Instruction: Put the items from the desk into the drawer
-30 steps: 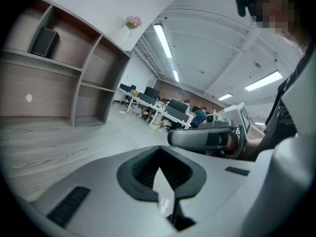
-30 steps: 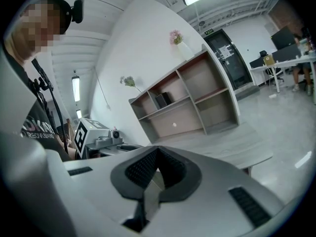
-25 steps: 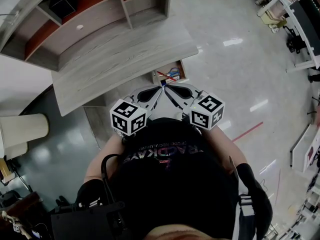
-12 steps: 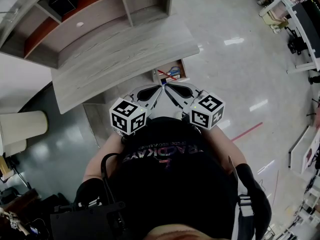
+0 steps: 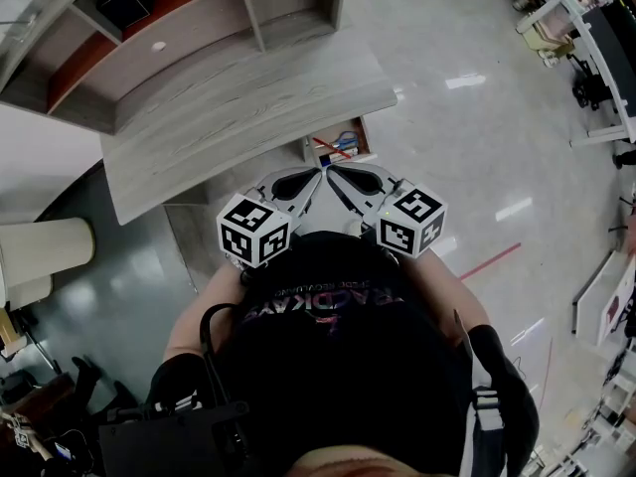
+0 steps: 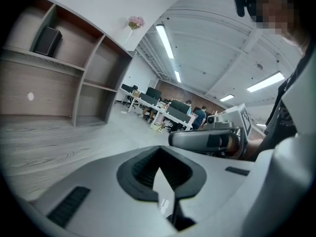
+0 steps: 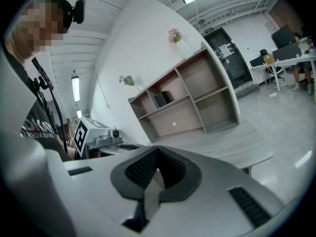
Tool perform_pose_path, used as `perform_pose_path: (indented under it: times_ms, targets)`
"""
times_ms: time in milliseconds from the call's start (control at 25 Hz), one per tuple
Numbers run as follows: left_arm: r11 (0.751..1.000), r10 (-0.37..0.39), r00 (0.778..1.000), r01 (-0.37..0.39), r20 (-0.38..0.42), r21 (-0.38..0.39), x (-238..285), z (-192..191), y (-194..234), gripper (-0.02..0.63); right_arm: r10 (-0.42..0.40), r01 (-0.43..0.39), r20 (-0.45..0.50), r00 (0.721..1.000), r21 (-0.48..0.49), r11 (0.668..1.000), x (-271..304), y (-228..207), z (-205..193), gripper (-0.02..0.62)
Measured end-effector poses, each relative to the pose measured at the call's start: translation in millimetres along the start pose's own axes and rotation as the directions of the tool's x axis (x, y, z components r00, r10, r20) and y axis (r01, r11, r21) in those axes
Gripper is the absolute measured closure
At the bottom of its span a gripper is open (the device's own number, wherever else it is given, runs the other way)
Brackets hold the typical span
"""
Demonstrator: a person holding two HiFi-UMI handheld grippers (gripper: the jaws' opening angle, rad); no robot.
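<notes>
Left gripper (image 5: 314, 179) held close at chest, elbow tucked, jaws pressed together, empty. Right gripper (image 5: 336, 177) mirrors it, closed on nothing, both tips converging. Beyond them, under the desk (image 5: 248, 117) edge, the drawer (image 5: 365, 139) stands open holding items (image 5: 338, 149).

Bright ceiling strip lights (image 6: 165, 41) at twelve o'clock throw glare streaks on the floor (image 5: 463, 83) at two o'clock, fisheye edges curving dark.

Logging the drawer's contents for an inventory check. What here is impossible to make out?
Drawer contents, head view: too small; only red and blue bits show, the desk edge covers the rest.
White spot on the shelf, head view: too small to identify.
Both gripper views: drawer outside the frame.
</notes>
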State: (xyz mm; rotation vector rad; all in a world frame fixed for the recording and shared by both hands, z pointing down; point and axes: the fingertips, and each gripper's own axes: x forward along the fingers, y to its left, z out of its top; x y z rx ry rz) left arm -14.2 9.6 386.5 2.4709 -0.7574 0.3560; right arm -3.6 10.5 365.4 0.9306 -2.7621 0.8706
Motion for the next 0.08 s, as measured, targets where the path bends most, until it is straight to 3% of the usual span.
perform_pose_path:
  times_ms: [80]
  targets:
    - [1.0,-0.001,1.0,0.001,0.001,0.0,0.3,1.4,0.3,0.595,-0.001,0.001,0.001,1.0,-0.004,1.0,0.1,0.0,1.9,0.578]
